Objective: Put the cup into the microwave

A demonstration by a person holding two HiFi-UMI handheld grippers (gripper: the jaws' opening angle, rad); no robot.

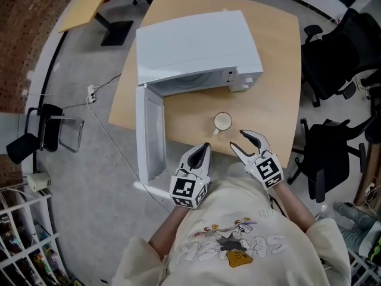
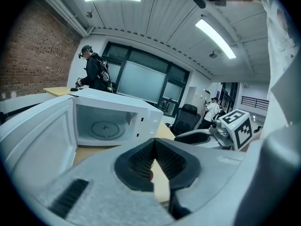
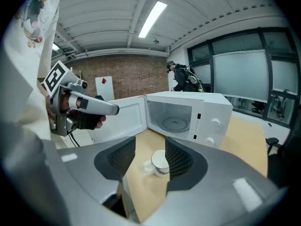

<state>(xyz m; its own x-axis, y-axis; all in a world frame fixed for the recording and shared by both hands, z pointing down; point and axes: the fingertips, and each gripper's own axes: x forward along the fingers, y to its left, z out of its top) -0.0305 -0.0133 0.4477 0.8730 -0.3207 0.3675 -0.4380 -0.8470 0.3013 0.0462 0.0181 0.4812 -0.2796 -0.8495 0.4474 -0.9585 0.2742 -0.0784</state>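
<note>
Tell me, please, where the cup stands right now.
In the head view the cup stands on the table between the open microwave and the right claw.

Microwave (image 1: 196, 46) sits far-centre on table (image 1: 274, 70). Cavity (image 2: 109, 113) is open twd near side, just the turntable (image 2: 104, 127) on its floor. Door (image 1: 150, 133) is swung out near-left past table edge and walls off that side; left gripper (image 1: 206, 146) is just right of it. Bare wood runs btwn cup (image 1: 222, 121) & cavity mouth. Ctrl panel (image 3: 212, 125) blocks far-right. Office chairs (image 1: 333, 64) crowd table's right.
</note>
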